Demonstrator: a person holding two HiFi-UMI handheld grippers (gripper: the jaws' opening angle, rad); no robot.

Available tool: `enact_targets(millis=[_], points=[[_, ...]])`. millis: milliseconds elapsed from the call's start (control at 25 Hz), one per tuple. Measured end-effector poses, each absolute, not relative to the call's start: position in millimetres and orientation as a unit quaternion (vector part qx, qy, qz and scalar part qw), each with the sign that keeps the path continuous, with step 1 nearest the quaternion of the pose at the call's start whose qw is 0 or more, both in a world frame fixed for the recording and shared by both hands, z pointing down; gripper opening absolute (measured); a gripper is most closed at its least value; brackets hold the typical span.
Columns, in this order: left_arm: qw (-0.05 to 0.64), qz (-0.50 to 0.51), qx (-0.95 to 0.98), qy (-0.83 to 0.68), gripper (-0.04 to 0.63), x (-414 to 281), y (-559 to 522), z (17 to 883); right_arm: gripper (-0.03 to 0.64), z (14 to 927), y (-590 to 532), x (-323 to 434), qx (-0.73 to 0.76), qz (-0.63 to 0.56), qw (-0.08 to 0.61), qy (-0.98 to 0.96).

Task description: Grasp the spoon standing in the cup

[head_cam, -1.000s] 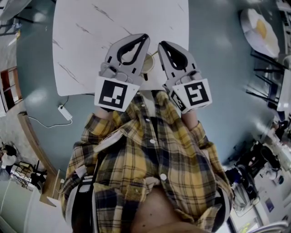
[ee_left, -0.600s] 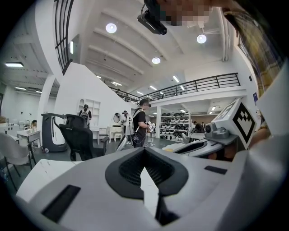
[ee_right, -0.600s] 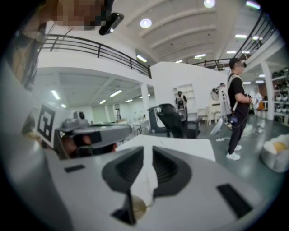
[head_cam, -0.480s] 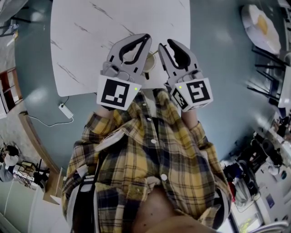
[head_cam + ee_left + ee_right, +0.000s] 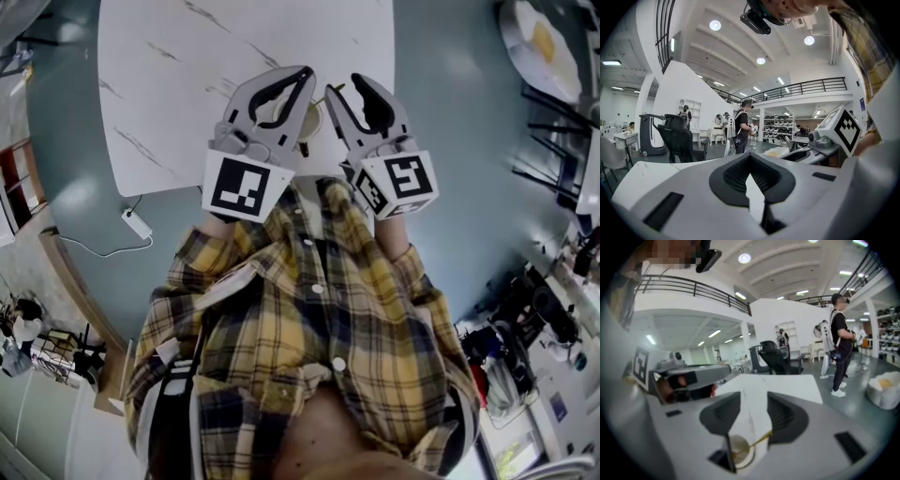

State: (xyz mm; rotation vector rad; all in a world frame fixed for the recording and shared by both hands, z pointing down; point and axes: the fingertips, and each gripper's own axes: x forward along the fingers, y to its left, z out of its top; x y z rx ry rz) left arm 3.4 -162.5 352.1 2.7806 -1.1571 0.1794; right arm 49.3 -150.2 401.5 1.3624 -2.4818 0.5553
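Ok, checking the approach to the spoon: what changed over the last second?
The right gripper has just been opening its jaws, from shut to well apart; the cup and its spoon show in the gap, ungripped. The left gripper stays shut alongside, and cup and spoon sit unmoved on the table.

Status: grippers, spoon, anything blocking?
Left gripper shut, empty, close beside cup. Right gripper open, jaws just been opening; spoon lined up in the gap, not gripped. Spoon leans in cup on table. No other obstruction seen.
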Motion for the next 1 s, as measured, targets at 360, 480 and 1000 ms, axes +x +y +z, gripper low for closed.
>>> enact_targets(millis=[360,480,1000], points=[[0.070,0.067,0.920,-0.381,0.015,2.0,-163.5,366.1,0.199,429.3,-153.1,56.1,0.473,0.219,0.139,-0.842],[0.072,0.069,0.919,-0.381,0.015,2.4,-163.1,369.4,0.210,438.4,-152.0,58.1,0.473,0.231,0.146,-0.838],[0.081,0.078,0.916,-0.384,0.015,2.1,-160.4,391.3,0.225,481.0,-143.8,64.1,0.466,0.276,0.170,-0.823]])
